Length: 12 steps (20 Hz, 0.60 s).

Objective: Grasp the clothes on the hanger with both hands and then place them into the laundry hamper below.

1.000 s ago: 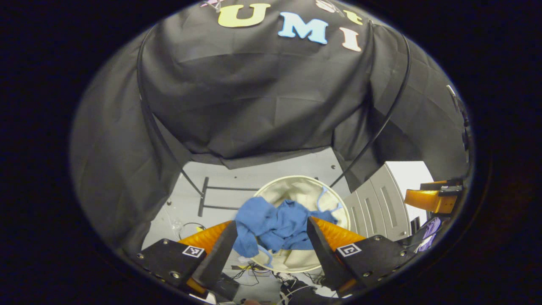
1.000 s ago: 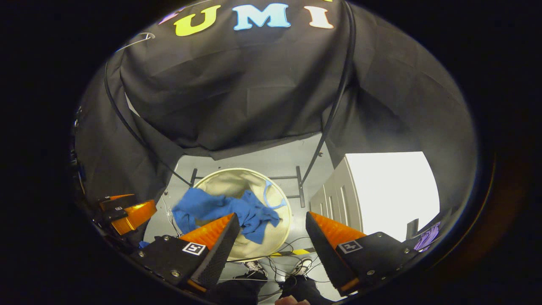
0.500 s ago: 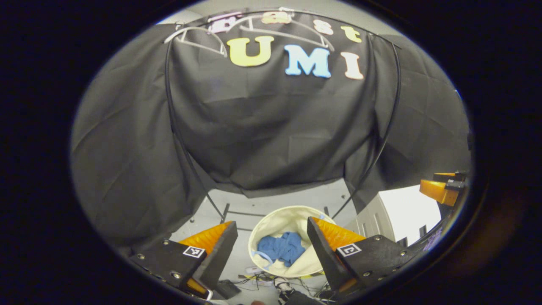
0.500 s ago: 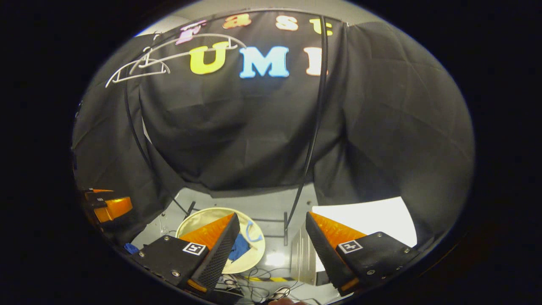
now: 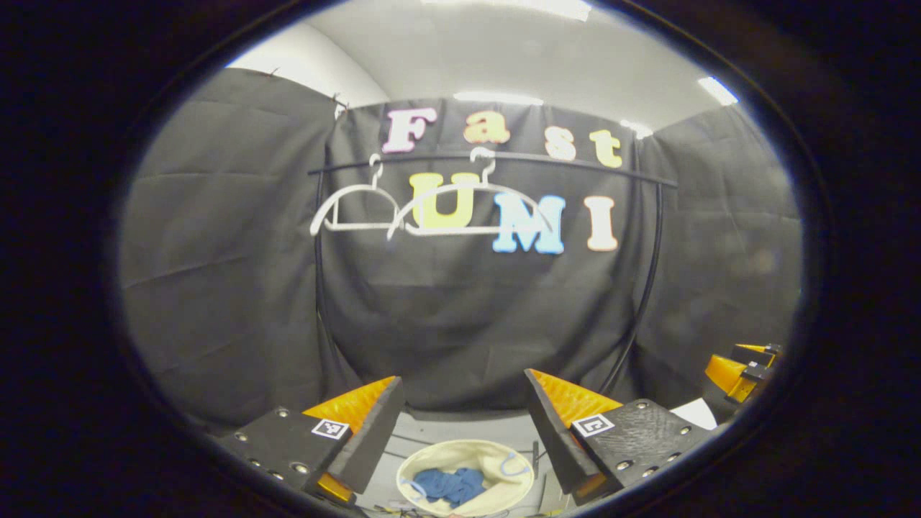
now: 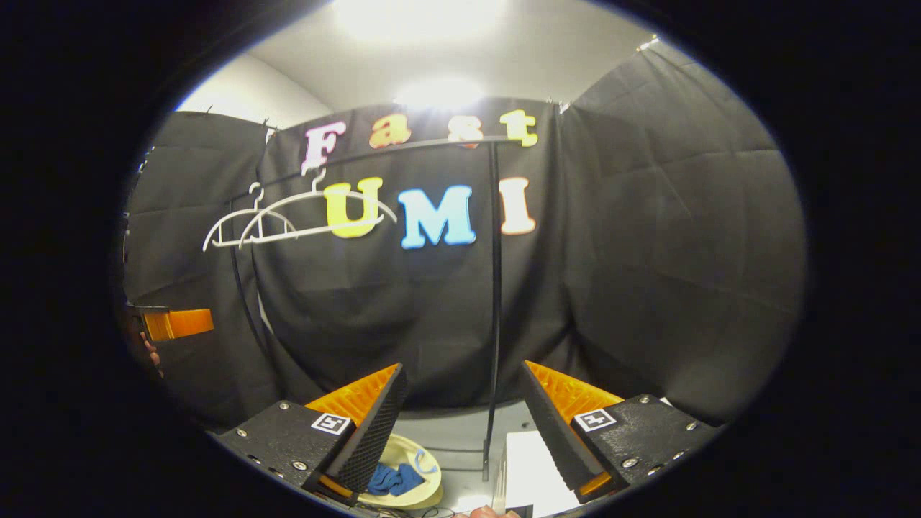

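Note:
The blue clothes [image 5: 450,485] lie crumpled inside the cream laundry hamper [image 5: 496,457] on the floor, far below my left gripper [image 5: 460,421], which is open with nothing between its fingers. In the right gripper view the same blue clothes [image 6: 396,478] sit in the hamper [image 6: 414,452] at the lower left, partly hidden by a finger of my right gripper [image 6: 460,417], also open and holding nothing. Two bare white hangers [image 5: 424,208] hang on the black rail [image 5: 504,157]; the hangers [image 6: 288,216] are at the upper left in the right gripper view.
The rack's black uprights [image 6: 493,309] run down to the floor beside the hamper. A white cabinet [image 6: 529,467] stands on the floor to the right. The other gripper [image 5: 741,367] shows at the right edge of the left gripper view, and a gripper [image 6: 173,322] at the left edge of the right one.
Both grippers have risen and tilted up from over the hamper. The blue clothes, spread across the rim a second ago, now lie down inside it. Hangers and rail have come into view.

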{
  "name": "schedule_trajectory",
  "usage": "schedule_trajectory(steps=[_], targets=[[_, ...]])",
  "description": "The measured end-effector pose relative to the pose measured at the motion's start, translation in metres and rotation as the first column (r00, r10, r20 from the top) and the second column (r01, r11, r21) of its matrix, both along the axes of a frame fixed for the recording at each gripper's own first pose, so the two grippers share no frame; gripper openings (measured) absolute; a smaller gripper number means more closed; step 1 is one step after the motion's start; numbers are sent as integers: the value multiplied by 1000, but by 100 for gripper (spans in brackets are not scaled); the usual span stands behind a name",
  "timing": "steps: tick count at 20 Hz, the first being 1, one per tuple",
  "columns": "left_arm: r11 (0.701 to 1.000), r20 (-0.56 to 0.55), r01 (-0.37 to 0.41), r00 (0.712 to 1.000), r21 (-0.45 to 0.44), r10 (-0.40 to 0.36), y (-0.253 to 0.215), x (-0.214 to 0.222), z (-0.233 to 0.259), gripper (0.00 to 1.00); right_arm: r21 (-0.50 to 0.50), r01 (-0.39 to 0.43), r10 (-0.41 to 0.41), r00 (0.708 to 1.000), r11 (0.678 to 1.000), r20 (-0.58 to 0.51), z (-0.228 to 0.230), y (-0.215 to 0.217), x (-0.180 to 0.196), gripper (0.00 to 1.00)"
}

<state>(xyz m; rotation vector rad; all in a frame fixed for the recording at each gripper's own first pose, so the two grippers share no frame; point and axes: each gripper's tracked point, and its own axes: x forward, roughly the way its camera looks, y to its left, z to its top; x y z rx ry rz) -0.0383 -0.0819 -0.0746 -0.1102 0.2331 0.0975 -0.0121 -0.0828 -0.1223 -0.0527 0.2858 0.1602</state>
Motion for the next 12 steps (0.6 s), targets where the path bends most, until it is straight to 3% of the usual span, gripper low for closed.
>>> schedule_trajectory(steps=[7,12], targets=[[1000,237,-19,971,17,15,4,-30,147,96,19,91,-93,971,996,219,100,-22,-2,94],[1000,324,8,946,18,-14,20,-43,178,96,10,107,-106,950,994,294,129,-15,-7,96]])
